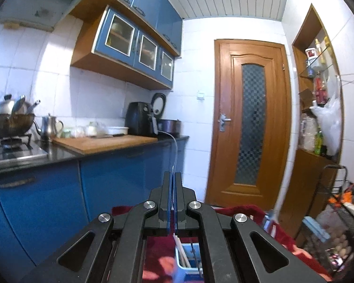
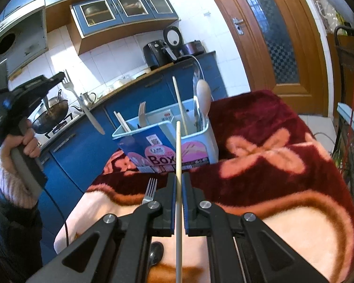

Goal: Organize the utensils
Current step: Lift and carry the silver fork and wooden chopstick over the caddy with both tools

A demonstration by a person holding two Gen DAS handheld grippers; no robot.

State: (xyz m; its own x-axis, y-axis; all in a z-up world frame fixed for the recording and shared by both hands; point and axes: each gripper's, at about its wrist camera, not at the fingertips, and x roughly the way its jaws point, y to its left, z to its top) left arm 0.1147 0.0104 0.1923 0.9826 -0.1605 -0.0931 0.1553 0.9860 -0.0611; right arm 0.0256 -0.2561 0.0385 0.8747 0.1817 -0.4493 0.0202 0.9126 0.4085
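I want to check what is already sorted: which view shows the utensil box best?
The right wrist view: the utensil box stands whole on the red blanket, with a chopstick, fork and spoon upright inside. The left wrist view shows only a sliver of it beneath the left gripper.

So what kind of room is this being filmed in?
A home kitchen, most likely: a wok on a gas stove, blue wall cabinets above a countertop with a wooden cutting board, and an air fryer by the tiled wall.
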